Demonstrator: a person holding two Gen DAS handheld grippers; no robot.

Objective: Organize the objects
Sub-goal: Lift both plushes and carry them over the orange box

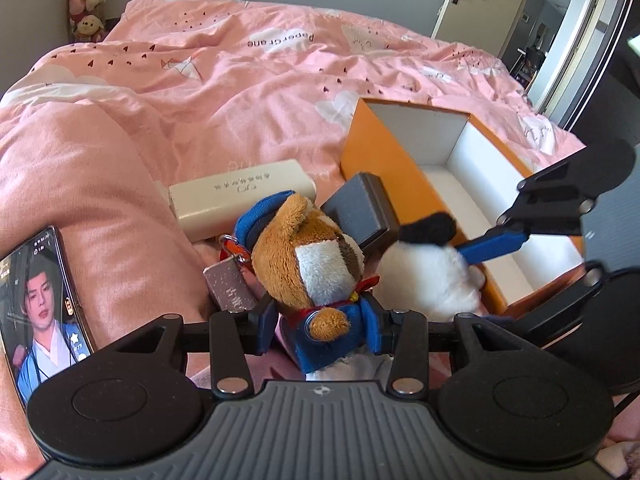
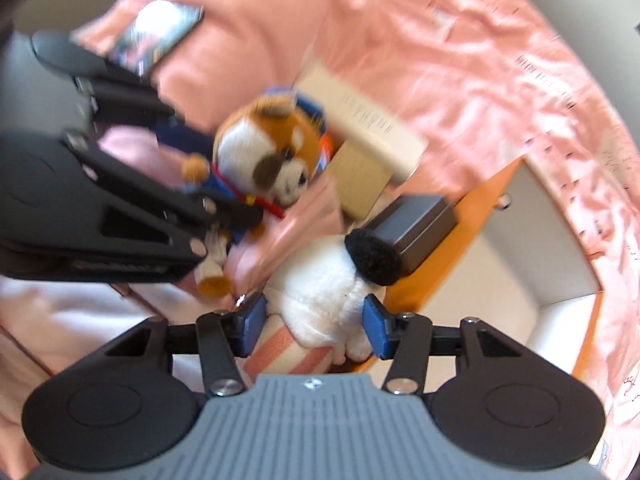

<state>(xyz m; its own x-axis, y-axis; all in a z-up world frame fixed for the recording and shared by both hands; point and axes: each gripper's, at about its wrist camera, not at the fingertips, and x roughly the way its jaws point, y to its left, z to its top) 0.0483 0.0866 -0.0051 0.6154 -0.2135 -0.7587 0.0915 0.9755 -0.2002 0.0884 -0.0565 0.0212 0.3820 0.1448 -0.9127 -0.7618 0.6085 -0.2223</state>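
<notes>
On the rumpled pink duvet (image 1: 224, 80), printed "Paper crane", two plush toys: a brown-and-white dog in blue (image 1: 316, 264), clamped in the left gripper (image 1: 320, 320), and a white one with a black ear (image 2: 332, 280), pinched by the right gripper (image 2: 316, 328) beside one open orange box (image 1: 376, 148). One cream case (image 1: 240, 200), one grey box (image 1: 360, 208), one lit phone (image 1: 40, 304); door behind.

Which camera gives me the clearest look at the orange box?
The left wrist view: it is sharp and shows the orange box open on the bed, its white inside bare where visible. The right wrist view is motion-blurred and shows only part of its wall and white inside, behind the white plush toy.
</notes>
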